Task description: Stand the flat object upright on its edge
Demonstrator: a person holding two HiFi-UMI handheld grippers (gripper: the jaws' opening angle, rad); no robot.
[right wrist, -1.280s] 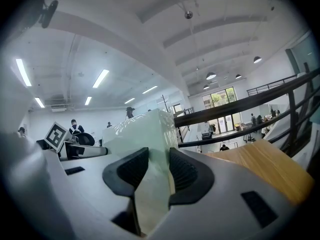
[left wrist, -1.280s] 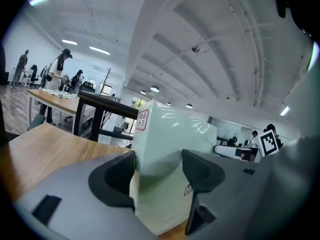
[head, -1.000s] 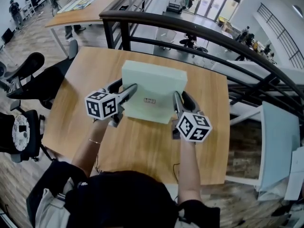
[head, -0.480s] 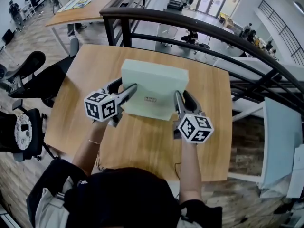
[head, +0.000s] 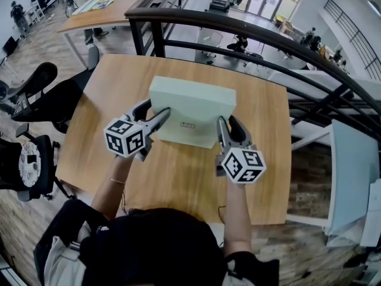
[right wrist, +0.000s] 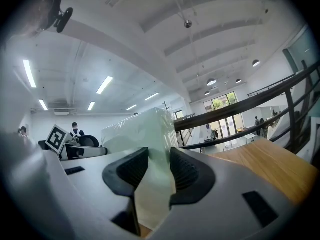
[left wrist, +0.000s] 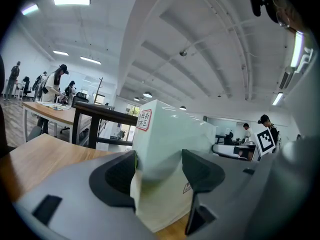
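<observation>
The left claw (left wrist: pixel 159 166) is clamped on the left short side of a pale green, film-wrapped box (head: pixel 190 103), with its pads set against the two broad faces. The right claw (right wrist: pixel 159 168) grips the opposite short side the same way, pads pressed in. Both claws point nearly level.

Between them the box stands close to upright. Its narrow long edge faces up, and the broad face with a small label (head: pixel 187 125) is turned toward the person. It sits over the middle of the tabletop (head: pixel 178 183), somewhat nearer the far edge than the near one. Its lower long edge is down at the wood, though no view shows whether it bears fully on it.

The step in hand appears to be settling the box onto that edge. To do it well, the person should bring both ends down evenly so the whole edge seats flat, then square the broad face to vertical. The claws are best loosened slightly and together, ready to catch any lean, because a tall thin box could tip toward either face. The slick film may also let it slide.
</observation>
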